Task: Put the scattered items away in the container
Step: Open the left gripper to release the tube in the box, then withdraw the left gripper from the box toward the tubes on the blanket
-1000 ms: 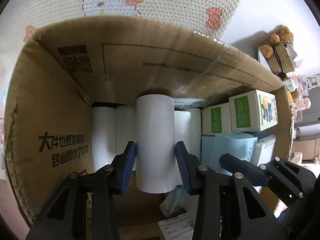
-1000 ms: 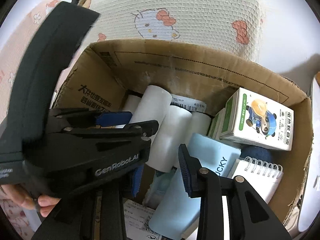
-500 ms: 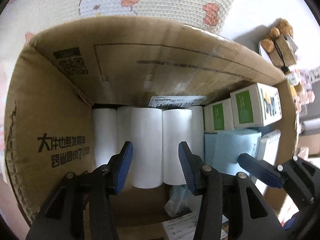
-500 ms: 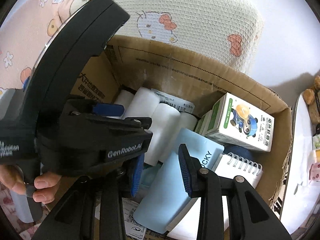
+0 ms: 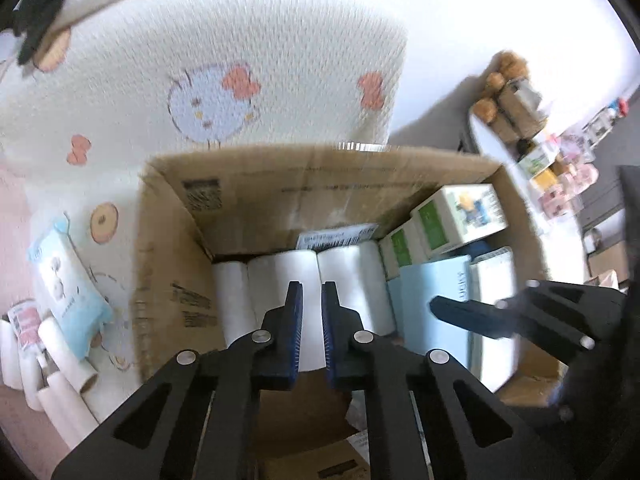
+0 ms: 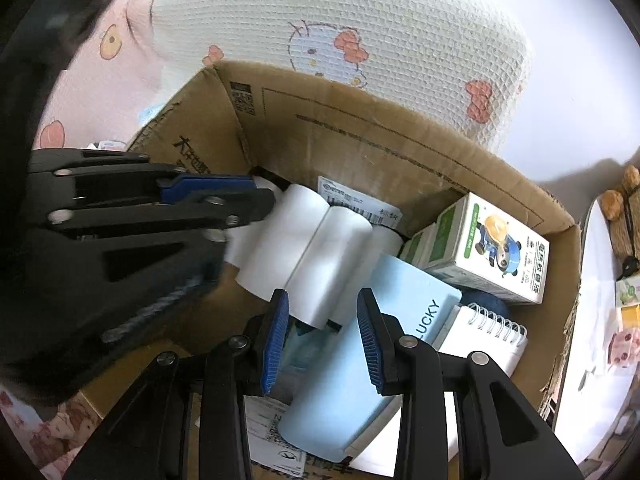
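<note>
Left gripper [image 5: 311,320], fingers closing on nothing, hangs above the box [image 5: 168,248]; right gripper [image 6: 322,344], fingers apart and empty, hovers over the box's notebook [image 6: 360,360]. White rolls [image 5: 308,292] lie inside. Loose rolls [image 5: 60,364] and a blue packet [image 5: 68,288] remain left of the box; a careless reach could tip it.
</note>
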The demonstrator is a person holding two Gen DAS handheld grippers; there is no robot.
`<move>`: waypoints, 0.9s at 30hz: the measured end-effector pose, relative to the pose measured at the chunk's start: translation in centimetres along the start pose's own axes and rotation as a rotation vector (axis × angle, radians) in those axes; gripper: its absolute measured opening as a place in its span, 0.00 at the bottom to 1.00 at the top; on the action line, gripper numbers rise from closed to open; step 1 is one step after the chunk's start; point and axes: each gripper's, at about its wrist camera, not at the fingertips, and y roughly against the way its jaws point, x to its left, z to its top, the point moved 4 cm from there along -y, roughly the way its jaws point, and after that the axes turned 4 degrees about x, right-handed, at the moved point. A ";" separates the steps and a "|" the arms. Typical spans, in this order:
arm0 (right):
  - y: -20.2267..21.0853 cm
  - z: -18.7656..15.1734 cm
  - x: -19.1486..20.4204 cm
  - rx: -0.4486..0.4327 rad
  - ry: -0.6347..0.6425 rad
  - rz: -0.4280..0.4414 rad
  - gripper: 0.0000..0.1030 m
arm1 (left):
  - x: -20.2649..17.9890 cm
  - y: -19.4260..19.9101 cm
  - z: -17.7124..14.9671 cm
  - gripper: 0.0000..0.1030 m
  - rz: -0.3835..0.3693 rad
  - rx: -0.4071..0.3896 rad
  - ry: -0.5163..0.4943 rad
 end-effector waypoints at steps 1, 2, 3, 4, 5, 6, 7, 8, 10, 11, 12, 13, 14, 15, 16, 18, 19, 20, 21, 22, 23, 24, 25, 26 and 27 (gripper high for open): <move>0.1 0.1 0.2 -0.004 -0.002 -0.002 0.31 | 0.4 1.1 -0.1 0.10 -0.003 -0.036 -0.009; 0.4 0.4 0.5 -0.012 -0.003 -0.005 0.31 | 0.4 1.9 0.2 0.10 0.010 -0.080 -0.014; 0.6 0.7 0.8 -0.020 -0.002 -0.005 0.31 | 1.2 3.9 -0.1 0.10 0.045 -0.160 -0.017; 0.8 0.9 1.2 -0.027 0.000 -0.003 0.31 | 1.2 5.2 0.0 0.10 0.068 -0.227 -0.028; 0.5 1.2 1.6 -0.032 0.002 -0.004 0.31 | 1.4 7.0 -0.1 0.10 0.083 -0.305 -0.057; 0.7 1.6 2.1 -0.036 0.008 -0.005 0.31 | 1.6 8.0 -0.1 0.10 0.092 -0.347 -0.071; 0.7 1.8 2.6 -0.039 0.016 -0.009 0.31 | 2.0 9.1 -0.2 0.10 0.097 -0.387 -0.073; 0.9 2.0 3.1 -0.044 0.026 -0.015 0.31 | 2.2 9.9 0.0 0.10 0.094 -0.424 -0.069; 1.5 2.4 4.3 -0.048 0.047 -0.029 0.31 | 3.2 11.6 -0.2 0.10 0.079 -0.473 -0.057; 1.7 2.5 4.8 -0.049 0.055 -0.033 0.31 | 3.7 12.3 -0.3 0.10 0.072 -0.490 -0.046; 1.9 2.7 5.3 -0.049 0.066 -0.041 0.31 | 4.3 12.7 -0.4 0.10 0.067 -0.499 -0.035; 2.3 2.7 5.6 -0.048 0.074 -0.049 0.31 | 4.7 13.0 -0.5 0.10 0.062 -0.504 -0.026; 2.3 2.8 5.9 -0.048 0.076 -0.059 0.31 | 5.5 13.3 -0.6 0.10 0.043 -0.507 -0.008; 2.5 3.0 6.2 -0.047 0.078 -0.071 0.31 | 6.1 13.4 -0.7 0.10 0.031 -0.506 0.006; 2.6 3.0 6.4 -0.045 0.078 -0.078 0.31 | 6.8 13.7 -1.0 0.10 0.020 -0.507 0.023; 2.9 3.2 7.0 -0.038 0.076 -0.086 0.31 | 8.1 13.9 -1.6 0.10 -0.003 -0.505 0.054; 3.0 3.3 7.3 -0.037 0.074 -0.082 0.31 | 8.6 14.0 -1.9 0.10 -0.003 -0.506 0.063; 3.0 3.5 7.5 -0.037 0.072 -0.076 0.31 | 9.3 14.1 -2.2 0.10 0.005 -0.509 0.078; 2.9 3.6 7.7 -0.035 0.069 -0.065 0.31 | 9.8 14.0 -2.6 0.10 0.013 -0.512 0.084; 3.0 3.7 7.9 -0.036 0.066 -0.057 0.31 | 10.4 14.0 -3.0 0.10 0.023 -0.515 0.091; 2.8 3.8 8.1 -0.039 0.067 -0.051 0.31 | 11.1 14.0 -3.4 0.10 0.034 -0.519 0.102; 2.9 3.9 8.4 -0.047 0.068 -0.048 0.31 | 11.9 14.1 -3.9 0.10 0.047 -0.521 0.119; 3.0 4.1 8.7 -0.058 0.069 -0.050 0.31 | 12.8 14.1 -4.4 0.10 0.053 -0.522 0.141; 3.1 4.2 8.9 -0.064 0.069 -0.053 0.31 | 13.2 14.1 -4.8 0.10 0.054 -0.522 0.156; 3.3 4.3 9.2 -0.069 0.068 -0.056 0.31 | 14.0 14.1 -5.2 0.10 0.060 -0.522 0.178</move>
